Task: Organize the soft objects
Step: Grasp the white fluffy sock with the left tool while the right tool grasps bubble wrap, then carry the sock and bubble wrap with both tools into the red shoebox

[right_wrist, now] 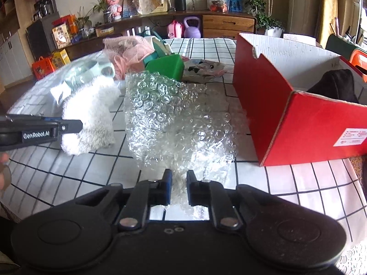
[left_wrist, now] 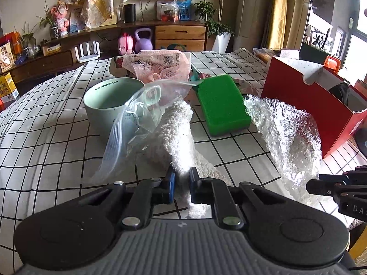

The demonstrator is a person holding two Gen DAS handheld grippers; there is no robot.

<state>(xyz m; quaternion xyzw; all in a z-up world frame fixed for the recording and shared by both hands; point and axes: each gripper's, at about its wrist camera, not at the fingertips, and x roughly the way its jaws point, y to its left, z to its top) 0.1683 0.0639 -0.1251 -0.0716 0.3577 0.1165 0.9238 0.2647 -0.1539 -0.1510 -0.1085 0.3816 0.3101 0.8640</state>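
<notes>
My left gripper (left_wrist: 182, 171) is shut on a white fluffy towel (left_wrist: 177, 135) and holds it raised off the checkered table; the towel also shows in the right wrist view (right_wrist: 91, 116). My right gripper (right_wrist: 179, 175) is shut on a sheet of bubble wrap (right_wrist: 174, 119), which also shows in the left wrist view (left_wrist: 291, 135). A red cardboard box (right_wrist: 298, 123) stands open at the right with a black soft item (right_wrist: 335, 87) inside. A green sponge (left_wrist: 221, 104) lies in the middle of the table.
A pale green mug (left_wrist: 110, 100) and a clear plastic bag (left_wrist: 137, 119) sit left of the towel. A pink mesh cloth (left_wrist: 158, 64) and a printed pouch (right_wrist: 204, 68) lie farther back. The table (left_wrist: 45, 137) has a checkered cloth; a sideboard (left_wrist: 179, 34) stands behind.
</notes>
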